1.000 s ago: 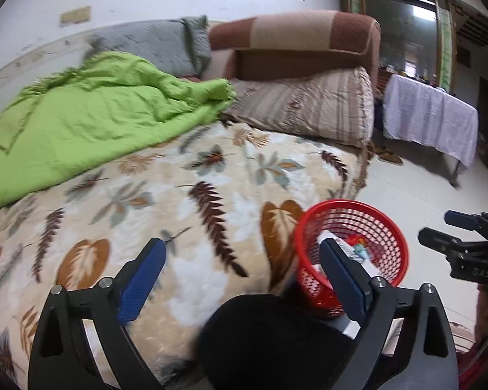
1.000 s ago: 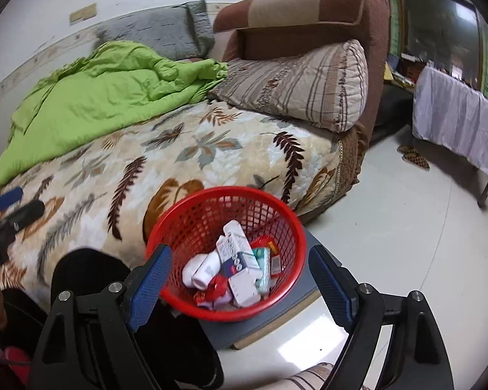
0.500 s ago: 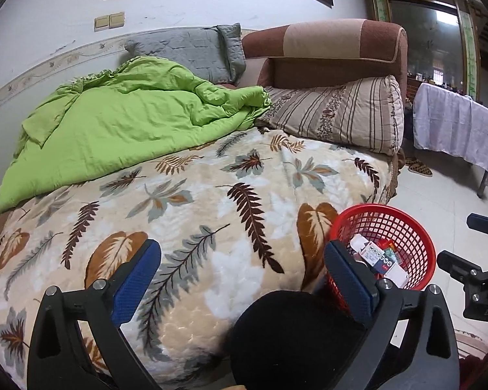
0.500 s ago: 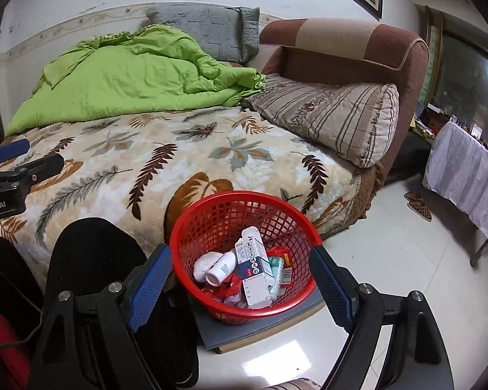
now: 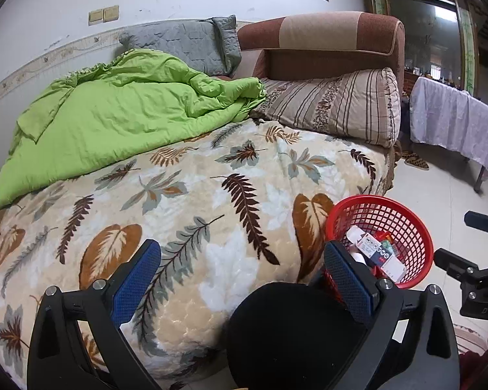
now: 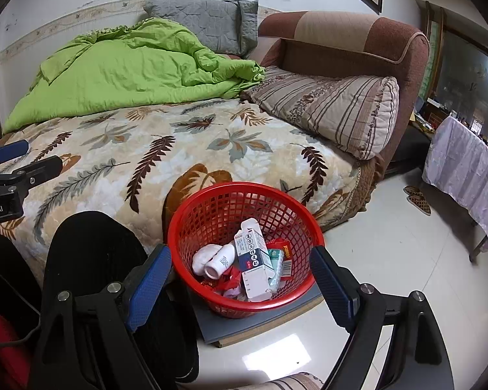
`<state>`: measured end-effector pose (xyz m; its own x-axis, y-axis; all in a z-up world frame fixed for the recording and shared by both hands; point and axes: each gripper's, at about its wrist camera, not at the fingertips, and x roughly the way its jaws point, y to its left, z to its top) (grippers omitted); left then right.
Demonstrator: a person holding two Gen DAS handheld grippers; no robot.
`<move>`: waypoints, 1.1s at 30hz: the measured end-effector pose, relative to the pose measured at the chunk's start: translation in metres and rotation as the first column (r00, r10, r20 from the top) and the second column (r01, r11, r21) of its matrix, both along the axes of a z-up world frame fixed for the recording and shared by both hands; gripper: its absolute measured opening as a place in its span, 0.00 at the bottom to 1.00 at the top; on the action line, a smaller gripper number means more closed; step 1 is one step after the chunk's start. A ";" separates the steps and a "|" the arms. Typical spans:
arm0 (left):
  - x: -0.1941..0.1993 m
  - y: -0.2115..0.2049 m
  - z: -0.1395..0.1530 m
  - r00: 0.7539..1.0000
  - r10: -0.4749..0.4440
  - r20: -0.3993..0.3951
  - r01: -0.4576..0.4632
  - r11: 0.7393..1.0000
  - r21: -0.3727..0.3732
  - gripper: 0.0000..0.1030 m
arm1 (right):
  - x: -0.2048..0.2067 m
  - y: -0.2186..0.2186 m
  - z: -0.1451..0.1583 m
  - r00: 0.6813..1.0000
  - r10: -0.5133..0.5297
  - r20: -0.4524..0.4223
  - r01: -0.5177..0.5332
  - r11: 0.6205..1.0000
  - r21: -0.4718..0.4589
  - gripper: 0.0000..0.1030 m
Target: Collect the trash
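Observation:
A red mesh basket (image 6: 185,227) stands on a grey board on the floor beside the bed; it also shows in the left wrist view (image 5: 419,234). It holds trash: a white and blue carton (image 6: 253,256), a white bottle (image 6: 219,261) and red wrappers. My right gripper (image 6: 240,273) is open and empty, just above the basket's near rim. My left gripper (image 5: 240,276) is open and empty, over the edge of the leaf-patterned bed cover (image 5: 179,201). No loose trash shows on the bed.
A green quilt (image 5: 114,123), a grey pillow (image 5: 185,42) and a striped pillow (image 5: 335,104) lie on the bed. A brown headboard (image 6: 358,42) rises behind. My black-clad knee (image 6: 91,247) is by the basket. A cloth-covered table (image 6: 465,169) and slippers stand right.
Both grippers have tilted upward and pulled back a little, so more of the wall and bed shows. Both stay open and empty. The basket has not moved.

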<state>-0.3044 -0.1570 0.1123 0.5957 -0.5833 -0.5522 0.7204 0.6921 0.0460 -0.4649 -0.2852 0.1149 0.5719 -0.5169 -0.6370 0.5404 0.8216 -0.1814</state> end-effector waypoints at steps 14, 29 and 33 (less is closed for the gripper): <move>-0.007 -0.001 0.002 0.999 0.007 0.051 -0.008 1.000 0.021 0.97 | 0.001 0.000 -0.002 1.000 -0.004 -0.006 0.004 1.000 0.002 0.87; -0.008 -0.002 0.003 0.999 0.010 0.047 -0.011 1.000 0.021 0.97 | 0.001 -0.001 -0.003 1.000 -0.005 -0.009 0.005 1.000 0.003 0.87; -0.009 -0.002 0.003 0.999 0.012 0.047 -0.013 1.000 0.020 0.97 | 0.002 -0.001 -0.003 1.000 -0.005 -0.009 0.005 1.000 0.003 0.87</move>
<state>-0.3132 -0.1594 0.1154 0.6281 -0.5645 -0.5356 0.7085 0.6995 0.0936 -0.4634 -0.2863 0.1123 0.5639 -0.5177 -0.6434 0.5429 0.8195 -0.1836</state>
